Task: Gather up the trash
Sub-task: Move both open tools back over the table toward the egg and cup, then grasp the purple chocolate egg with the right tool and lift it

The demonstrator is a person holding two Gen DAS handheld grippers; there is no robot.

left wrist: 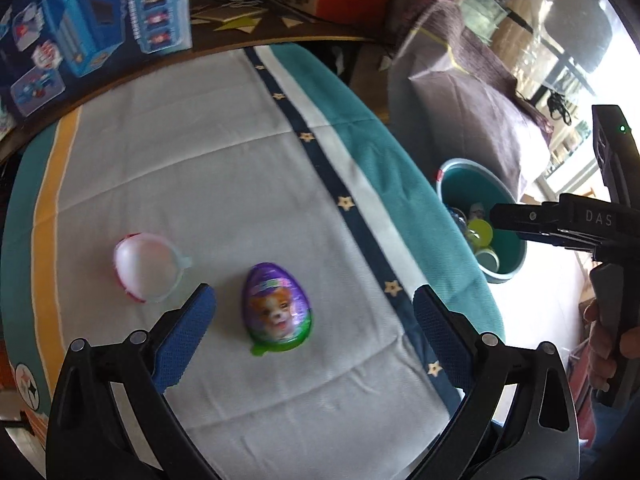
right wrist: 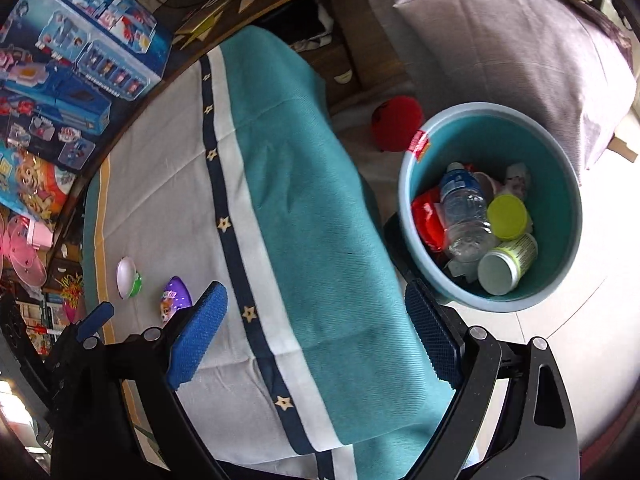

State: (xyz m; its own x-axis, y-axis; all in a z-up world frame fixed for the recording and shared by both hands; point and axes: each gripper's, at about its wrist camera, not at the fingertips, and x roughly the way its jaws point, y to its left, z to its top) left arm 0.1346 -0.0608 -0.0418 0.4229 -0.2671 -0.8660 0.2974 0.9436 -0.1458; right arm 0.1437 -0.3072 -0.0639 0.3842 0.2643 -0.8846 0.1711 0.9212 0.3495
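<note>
- Left hand-held gripper (left wrist: 314,320) spread wide, empty, over purple foil-wrapped plastic egg (left wrist: 278,310) on cloth-covered desk (left wrist: 224,160).
- Right hand-held gripper (right wrist: 316,332) wide, empty, beside round teal plastic bin (right wrist: 560,184) of trash.

L gripper (left wrist: 314,322) & R gripper (right wrist: 316,328) — both angled down, jaws apart, empty.

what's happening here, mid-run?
A person holds a tool in each hand, clearing trash off a cloth-covered table. Both the left tool and right tool are open and empty. A purple egg wrapper and a clear half shell remain on the cloth. The teal bin beside the table already holds a bottle and other trash.
</note>
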